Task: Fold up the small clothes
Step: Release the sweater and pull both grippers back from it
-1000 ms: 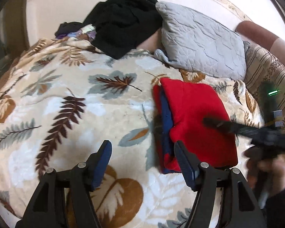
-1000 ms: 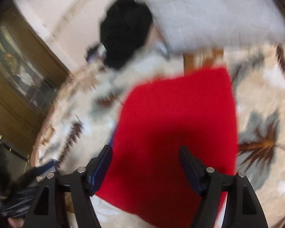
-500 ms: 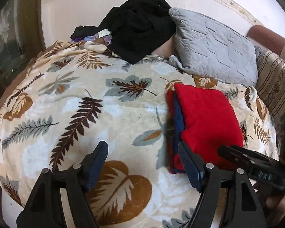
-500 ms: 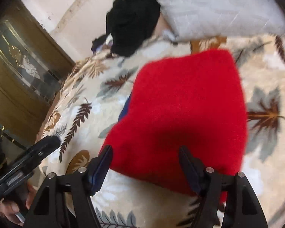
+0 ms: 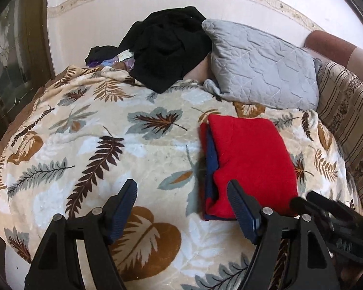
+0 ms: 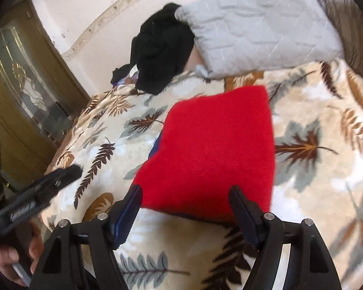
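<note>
Both my grippers have pulled back from the folded red garment [image 5: 250, 164], so the fold looks finished and released. My left gripper [image 5: 181, 210] has its jaws spread, just opened wider, over bare blanket [image 5: 138, 149]; my right gripper [image 6: 185, 211] is spread too, empty. The garment lies on the bed at two o'clock in the left view, long axis running twelve to six, blue layers showing along its nine o'clock edge.
</note>
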